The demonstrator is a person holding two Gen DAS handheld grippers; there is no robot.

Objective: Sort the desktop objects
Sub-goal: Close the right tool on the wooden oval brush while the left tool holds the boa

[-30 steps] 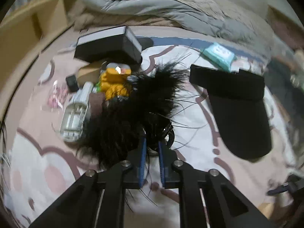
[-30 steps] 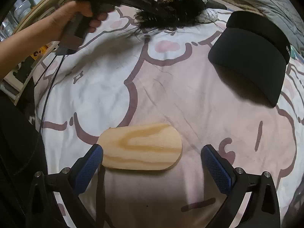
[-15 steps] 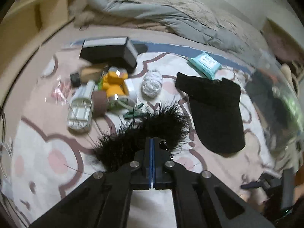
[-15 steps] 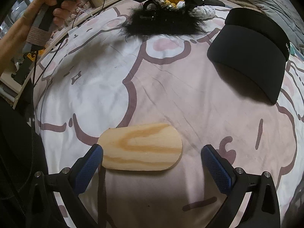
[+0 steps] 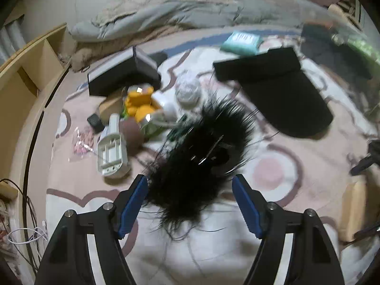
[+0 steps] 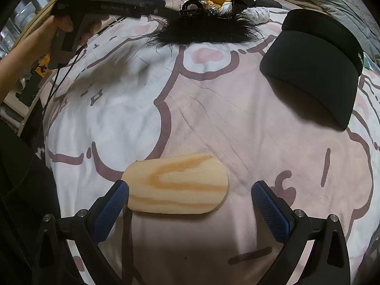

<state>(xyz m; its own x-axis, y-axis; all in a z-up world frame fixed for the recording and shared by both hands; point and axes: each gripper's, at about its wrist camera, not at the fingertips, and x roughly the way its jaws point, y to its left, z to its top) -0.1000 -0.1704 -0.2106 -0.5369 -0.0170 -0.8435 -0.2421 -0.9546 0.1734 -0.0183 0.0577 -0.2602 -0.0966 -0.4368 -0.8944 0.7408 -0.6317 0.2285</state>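
Note:
A black feathery hair clip (image 5: 197, 163) lies on the pink and white bedspread, between and just beyond my left gripper's (image 5: 190, 187) open blue fingers. It also shows far off in the right wrist view (image 6: 204, 30), with the left gripper (image 6: 171, 15) above its left end. A black visor cap (image 5: 280, 90) lies to the right, also seen in the right wrist view (image 6: 313, 64). My right gripper (image 6: 190, 201) is open and empty, its fingers either side of a flat oval wooden board (image 6: 177, 187).
A pile lies behind the clip: black box (image 5: 121, 73), yellow toy (image 5: 139, 105), white plastic holder (image 5: 112, 147), white ball of fabric (image 5: 187, 90), teal wipes pack (image 5: 242, 41). A grey duvet (image 5: 190, 16) is at the back, a wooden shelf (image 5: 26, 71) on the left.
My left gripper was shut on the feathery clip, carried it toward me, and has now opened and let it go on the bedspread. The right gripper has stayed still.

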